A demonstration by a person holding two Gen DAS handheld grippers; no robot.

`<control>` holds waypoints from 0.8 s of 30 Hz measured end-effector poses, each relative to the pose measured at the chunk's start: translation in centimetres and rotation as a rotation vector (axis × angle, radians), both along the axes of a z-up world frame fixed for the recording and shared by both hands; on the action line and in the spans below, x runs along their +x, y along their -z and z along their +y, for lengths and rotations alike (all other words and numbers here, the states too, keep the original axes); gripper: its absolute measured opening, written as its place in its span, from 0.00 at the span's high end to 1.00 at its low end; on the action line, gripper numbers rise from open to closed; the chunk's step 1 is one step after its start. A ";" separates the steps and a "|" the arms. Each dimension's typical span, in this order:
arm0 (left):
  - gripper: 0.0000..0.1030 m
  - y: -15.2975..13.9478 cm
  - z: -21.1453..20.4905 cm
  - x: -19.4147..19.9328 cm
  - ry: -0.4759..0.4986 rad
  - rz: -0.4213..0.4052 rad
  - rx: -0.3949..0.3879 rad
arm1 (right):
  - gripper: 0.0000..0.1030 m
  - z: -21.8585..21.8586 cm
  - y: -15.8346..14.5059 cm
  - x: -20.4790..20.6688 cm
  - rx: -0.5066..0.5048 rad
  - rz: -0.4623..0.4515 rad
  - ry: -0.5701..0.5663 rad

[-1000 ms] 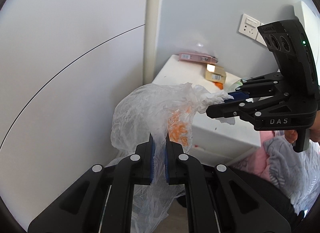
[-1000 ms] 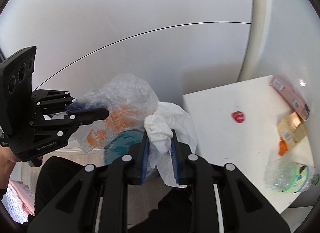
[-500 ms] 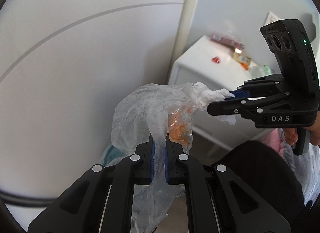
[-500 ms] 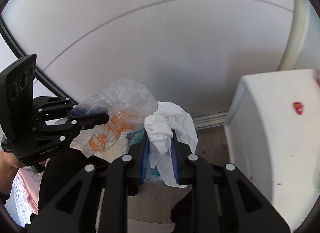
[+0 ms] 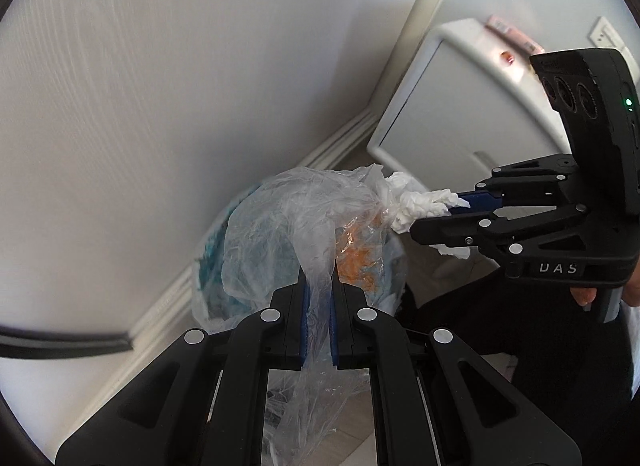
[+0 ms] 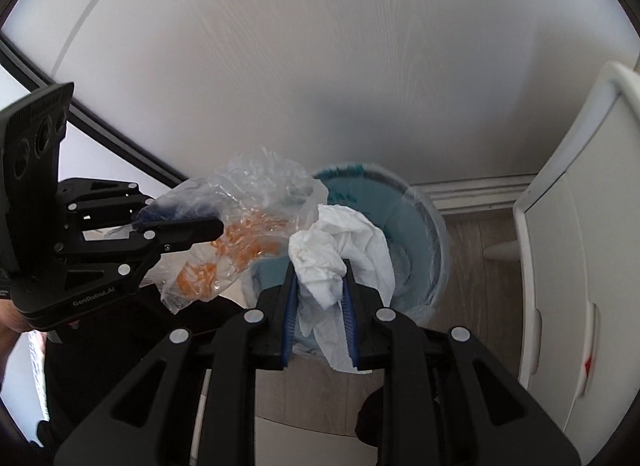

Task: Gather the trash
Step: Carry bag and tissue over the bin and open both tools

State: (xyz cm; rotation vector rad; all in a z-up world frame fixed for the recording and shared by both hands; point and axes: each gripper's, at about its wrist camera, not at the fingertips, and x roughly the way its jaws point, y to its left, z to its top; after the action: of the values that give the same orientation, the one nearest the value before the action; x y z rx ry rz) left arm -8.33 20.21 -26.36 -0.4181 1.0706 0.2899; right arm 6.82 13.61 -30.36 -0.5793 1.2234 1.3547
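My left gripper [image 5: 319, 298] is shut on a crumpled clear plastic bag [image 5: 296, 225] with orange scraps inside; the bag also shows in the right wrist view [image 6: 248, 217], pinched by the left gripper [image 6: 176, 225]. My right gripper [image 6: 319, 286] is shut on a crumpled white tissue [image 6: 340, 250]; in the left wrist view the tissue [image 5: 424, 203] sticks out of the right gripper [image 5: 436, 217]. Both hang just above a teal bin [image 6: 416, 234] lined with a clear bag, standing on the floor by the wall; the bin [image 5: 212, 266] is partly hidden behind the bag.
A white cabinet [image 6: 580, 246] stands to the right of the bin, with a red scrap [image 5: 507, 58] and a pink packet [image 5: 510, 31] on top. A white wall with a skirting board [image 6: 480, 189] is behind the bin. The floor is wood-look.
Both grippers have tilted downward and moved from cabinet height toward the floor; the teal bin has come into full view beneath the bag and tissue. Both grips are unchanged.
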 end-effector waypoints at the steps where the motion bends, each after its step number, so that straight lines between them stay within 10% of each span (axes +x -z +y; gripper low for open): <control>1: 0.94 0.6 0.2 0.1 -0.002 0.007 -0.008 | 0.80 0.4 0.8 0.2 -0.012 -0.005 -0.007; 24: 0.94 14.1 3.8 3.1 -0.057 0.206 -0.134 | 0.80 5.1 13.9 -2.1 -0.183 -0.041 -0.210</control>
State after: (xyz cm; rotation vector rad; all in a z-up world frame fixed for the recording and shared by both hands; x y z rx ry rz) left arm -5.28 24.04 -40.46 -0.5486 1.2855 0.3175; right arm 4.75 18.72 -44.29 -0.8803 1.2888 1.4050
